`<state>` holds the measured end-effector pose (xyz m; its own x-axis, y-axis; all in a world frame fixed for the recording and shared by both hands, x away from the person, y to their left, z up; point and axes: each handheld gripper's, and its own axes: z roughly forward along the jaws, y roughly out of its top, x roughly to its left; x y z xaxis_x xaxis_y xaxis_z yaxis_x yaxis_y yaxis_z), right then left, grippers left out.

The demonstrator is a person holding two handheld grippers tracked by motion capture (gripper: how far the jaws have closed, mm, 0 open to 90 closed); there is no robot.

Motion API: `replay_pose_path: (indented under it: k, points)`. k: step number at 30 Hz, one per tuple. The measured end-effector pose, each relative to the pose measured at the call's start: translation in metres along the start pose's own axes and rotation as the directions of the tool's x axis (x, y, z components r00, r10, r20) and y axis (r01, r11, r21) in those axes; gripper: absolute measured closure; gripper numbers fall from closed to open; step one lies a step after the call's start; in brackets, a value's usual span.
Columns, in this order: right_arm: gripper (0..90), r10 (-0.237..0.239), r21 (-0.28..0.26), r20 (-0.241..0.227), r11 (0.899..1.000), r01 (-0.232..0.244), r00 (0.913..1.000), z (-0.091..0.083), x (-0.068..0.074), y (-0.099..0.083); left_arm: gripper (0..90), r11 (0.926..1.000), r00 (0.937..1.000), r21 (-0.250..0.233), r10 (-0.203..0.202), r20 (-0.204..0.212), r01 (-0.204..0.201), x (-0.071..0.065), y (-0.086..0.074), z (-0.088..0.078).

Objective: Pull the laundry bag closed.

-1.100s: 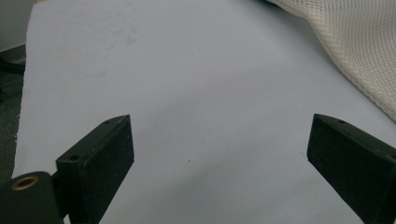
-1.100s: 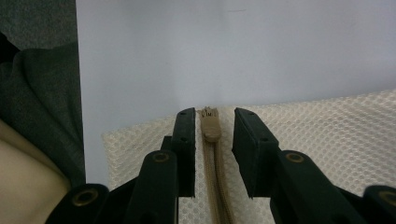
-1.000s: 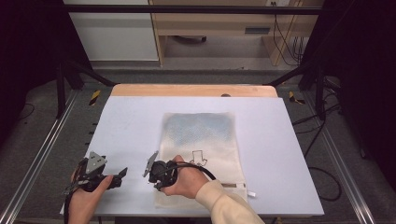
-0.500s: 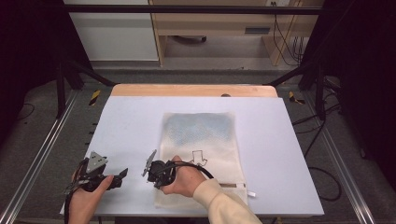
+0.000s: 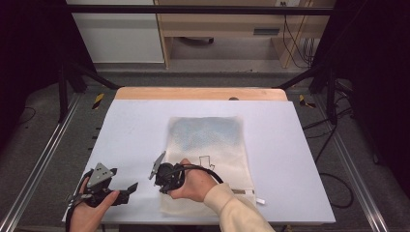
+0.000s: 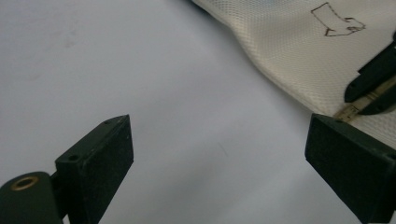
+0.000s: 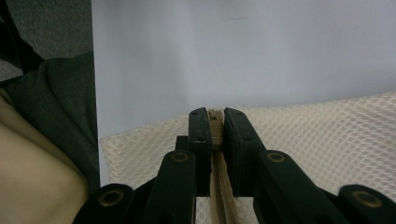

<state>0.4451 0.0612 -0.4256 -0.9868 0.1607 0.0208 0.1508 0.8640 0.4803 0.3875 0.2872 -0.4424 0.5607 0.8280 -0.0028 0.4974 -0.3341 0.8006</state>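
A cream mesh bag [image 5: 212,140] lies flat on the white table [image 5: 300,159], with a small dark outline printed on it [image 6: 336,21]. Its beige zipper [image 7: 215,140] runs along the near edge. My right gripper [image 5: 163,185] sits at the bag's near left corner, shut on the zipper's end, and the tape is pinched between its pads [image 7: 200,130]. In the left gripper view those same jaws come in from the right, clamped on the tape [image 6: 348,111]. My left gripper [image 5: 128,191] hovers over bare table left of the bag, open with nothing between its jaws.
A wooden strip [image 5: 193,93] borders the table's far edge. Metal rails [image 5: 43,159] run down both sides, with dark floor and cables [image 5: 333,188] beyond. A white tab [image 5: 261,200] pokes out at the bag's near right corner.
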Motion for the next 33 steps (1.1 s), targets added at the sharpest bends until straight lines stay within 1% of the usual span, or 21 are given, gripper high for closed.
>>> replay_pose_path:
  k: [1, 2, 4, 5, 6, 7, 8, 9, 10, 11, 16, 17, 19, 20, 21, 23, 25, 28, 33]
  points:
    - [81.9, 0.0, -0.006, 0.0, 1.0, 0.0, 1.0, -0.003, -0.001, 0.001, 7.0, 1.0, 0.9996, -0.004, 0.002, 0.027, -0.002, -0.006, 0.0, 0.002]
    - [81.9, 0.002, -0.004, -0.001, 1.0, -0.002, 1.0, -0.004, -0.001, 0.001, 7.0, 1.0, 0.9996, -0.004, 0.002, 0.027, -0.002, -0.006, 0.0, 0.002]
    - [81.9, 0.0, -0.006, -0.004, 1.0, 0.0, 1.0, -0.004, -0.002, 0.001, 6.9, 1.0, 0.9984, -0.005, -0.002, 0.056, 0.003, -0.011, 0.001, 0.002]
    - [81.9, -0.004, -0.006, -0.002, 1.0, 0.004, 1.0, -0.006, -0.002, 0.001, 6.8, 0.9985, 0.9928, -0.019, -0.048, 0.11, 0.051, -0.015, 0.001, 0.001]
    - [81.9, -0.004, -0.006, -0.002, 1.0, 0.004, 1.0, -0.006, -0.002, 0.001, 6.7, 0.9985, 0.9928, -0.019, -0.048, 0.11, 0.051, -0.015, 0.001, 0.001]
    - [81.9, -0.005, -0.006, -0.002, 1.0, 0.005, 1.0, -0.006, -0.003, 0.001, 6.7, 0.9977, 0.9902, -0.025, -0.06, 0.126, 0.063, -0.016, 0.001, 0.001]
    - [81.9, -0.006, -0.009, -0.006, 1.0, 0.006, 1.0, -0.006, -0.003, 0.001, 6.7, 0.9974, 0.9886, -0.027, -0.062, 0.137, 0.067, -0.018, 0.0, 0.001]
    - [81.9, -0.011, -0.007, -0.007, 1.0, 0.011, 0.9999, -0.007, -0.003, 0.002, 6.7, 0.9981, 0.989, -0.026, -0.052, 0.139, 0.056, -0.022, 0.0, 0.002]
    - [81.9, -0.011, -0.007, -0.007, 1.0, 0.011, 0.9999, -0.007, -0.003, 0.002, 6.7, 0.9981, 0.989, -0.026, -0.052, 0.139, 0.056, -0.022, 0.0, 0.002]
    - [81.9, -0.015, -0.004, -0.008, 1.0, 0.015, 0.9999, -0.007, -0.003, 0.002, 6.7, 0.9984, 0.9867, -0.019, -0.05, 0.155, 0.054, -0.025, 0.001, 0.004]
    - [81.9, -0.025, 0.0, -0.005, 1.0, 0.025, 0.9997, -0.009, -0.002, 0.003, 6.6, 0.9989, 0.9856, -0.017, -0.041, 0.164, 0.044, -0.031, 0.002, 0.005]
    - [81.9, -0.029, 0.001, -0.001, 1.0, 0.029, 0.9996, -0.009, -0.002, 0.003, 6.4, 0.9992, 0.9837, -0.011, -0.035, 0.176, 0.037, -0.033, 0.001, 0.007]
    - [81.9, -0.031, 0.006, 0.003, 0.999, 0.031, 0.9995, -0.01, -0.002, 0.004, 6.3, 0.9991, 0.983, -0.009, -0.038, 0.18, 0.04, -0.036, 0.0, 0.009]
    - [81.9, -0.031, 0.006, 0.003, 0.999, 0.031, 0.9995, -0.01, -0.002, 0.004, 6.4, 0.9991, 0.983, -0.009, -0.038, 0.18, 0.04, -0.036, 0.0, 0.009]
    - [81.9, -0.032, 0.008, 0.001, 0.999, 0.032, 0.9995, -0.011, -0.002, 0.004, 6.3, 0.9992, 0.9806, -0.01, -0.037, 0.192, 0.039, -0.037, 0.001, 0.01]
    - [81.9, -0.032, 0.008, 0.002, 0.999, 0.032, 0.9995, -0.011, -0.002, 0.004, 6.4, 0.9992, 0.9795, -0.01, -0.036, 0.198, 0.038, -0.039, 0.001, 0.011]
    - [81.9, -0.034, 0.006, 0.001, 0.999, 0.034, 0.9994, -0.012, -0.002, 0.004, 6.4, 0.9995, 0.9789, -0.007, -0.028, 0.202, 0.03, -0.041, 0.001, 0.012]
    - [81.9, -0.033, 0.005, 0.003, 0.999, 0.033, 0.9994, -0.012, -0.002, 0.004, 6.4, 0.9995, 0.9772, -0.004, -0.029, 0.211, 0.03, -0.043, 0.001, 0.013]
    - [81.9, -0.032, 0.004, 0.007, 0.999, 0.032, 0.9995, -0.012, -0.002, 0.004, 6.7, 0.9996, 0.975, -0.011, -0.021, 0.221, 0.024, -0.045, 0.002, 0.015]
